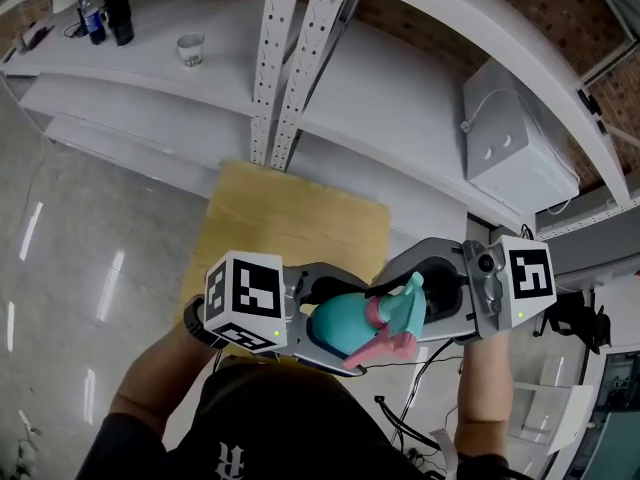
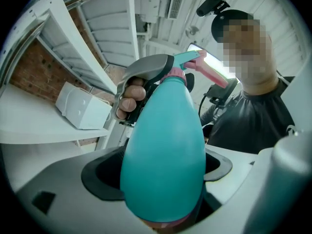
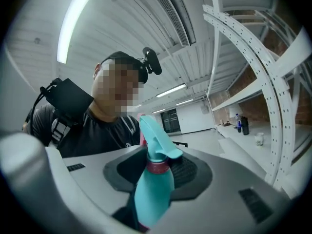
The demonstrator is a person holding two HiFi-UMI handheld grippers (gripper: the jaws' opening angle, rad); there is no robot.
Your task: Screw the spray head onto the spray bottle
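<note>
A teal spray bottle (image 1: pixel 338 330) lies level between my two grippers, close in front of the person's chest. My left gripper (image 1: pixel 322 320) is shut on its wide lower body, which fills the left gripper view (image 2: pixel 163 150). The teal spray head (image 1: pixel 402 308) with its pink trigger (image 1: pixel 385 346) and pink collar (image 3: pixel 157 167) sits on the bottle's neck. My right gripper (image 1: pixel 422 303) comes in from the side, and the neck and collar stand between its dark pads (image 3: pixel 192 172). Whether those pads press on the collar does not show.
Below lies a wooden board (image 1: pixel 290 218) on a pale floor. Behind it run white shelves on perforated uprights (image 1: pixel 285 58), with a paper cup (image 1: pixel 190 48), a small bottle (image 1: pixel 92 18) and a white box (image 1: pixel 510 143). Cables (image 1: pixel 420 408) hang by the person's waist.
</note>
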